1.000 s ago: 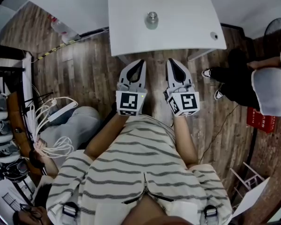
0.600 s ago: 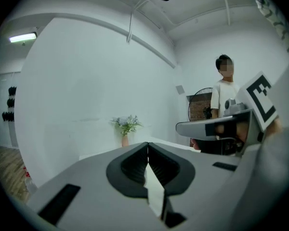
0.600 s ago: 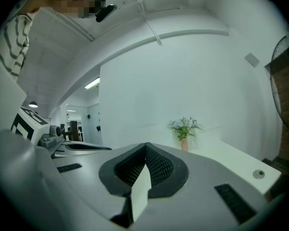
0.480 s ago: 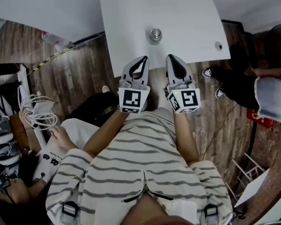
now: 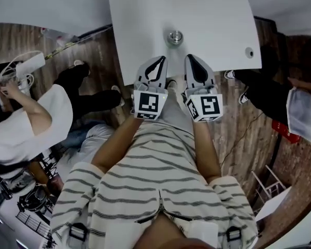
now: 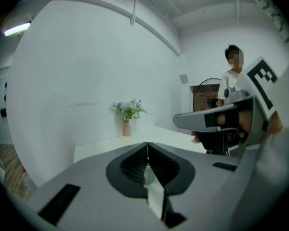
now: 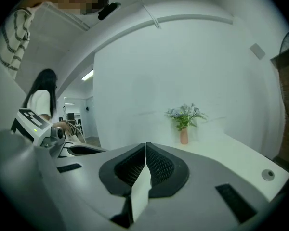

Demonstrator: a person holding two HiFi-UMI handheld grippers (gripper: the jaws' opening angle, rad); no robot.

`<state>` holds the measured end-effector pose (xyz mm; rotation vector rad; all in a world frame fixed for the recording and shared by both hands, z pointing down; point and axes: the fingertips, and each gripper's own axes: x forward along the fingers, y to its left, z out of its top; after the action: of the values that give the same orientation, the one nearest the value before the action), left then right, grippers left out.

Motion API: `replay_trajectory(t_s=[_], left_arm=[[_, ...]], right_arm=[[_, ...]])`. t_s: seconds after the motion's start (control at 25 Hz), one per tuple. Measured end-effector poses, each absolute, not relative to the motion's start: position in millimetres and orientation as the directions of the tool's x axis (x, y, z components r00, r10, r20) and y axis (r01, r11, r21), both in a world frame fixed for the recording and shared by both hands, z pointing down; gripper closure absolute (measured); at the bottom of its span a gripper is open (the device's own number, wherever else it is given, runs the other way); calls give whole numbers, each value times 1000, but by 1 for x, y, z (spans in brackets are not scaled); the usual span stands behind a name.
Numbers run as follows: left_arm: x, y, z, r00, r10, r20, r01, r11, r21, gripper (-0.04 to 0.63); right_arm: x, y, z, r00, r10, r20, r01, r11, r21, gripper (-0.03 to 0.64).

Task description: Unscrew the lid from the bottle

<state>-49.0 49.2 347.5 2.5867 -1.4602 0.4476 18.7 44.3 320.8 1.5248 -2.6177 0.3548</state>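
Since 1 second ago both claws have moved forward off the wood floor and up to the white counter. The left claw and right claw now sit side by side with their tips just over its near edge. Both are pressed together, with nothing between the jaws. The bottle stands upright on the counter just ahead, roughly between the 2 claws, lid still on. The approach looks nearly done and no grip has started. Likely next: 1 claw opens for the body, 1 for the lid.
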Motion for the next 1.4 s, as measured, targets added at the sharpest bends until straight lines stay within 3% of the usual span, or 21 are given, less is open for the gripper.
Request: replay_trajectory(t_s=[0.24,0.36,1.0,1.4], left_arm=[[-42,28,375,456,-814,359,-861,-506,-54,597],[-39,21,394,444,-811,381,-867,-496,-45,587],[-27,-10,464,497,-753,431,-824,-565,-37,365],[-8,-30,479,553,-724,412,-774,-630,-68,281]], right_arm=[[20,23,349,-537,-811,234,-844,512,-161,607],[20,17,366,-563,-785,260,-827,538,-166,564],[3,-16,428,-631,-690,354,-765,628,-140,363],[-8,-34,444,-637,-673,376,-749,656,-93,319]])
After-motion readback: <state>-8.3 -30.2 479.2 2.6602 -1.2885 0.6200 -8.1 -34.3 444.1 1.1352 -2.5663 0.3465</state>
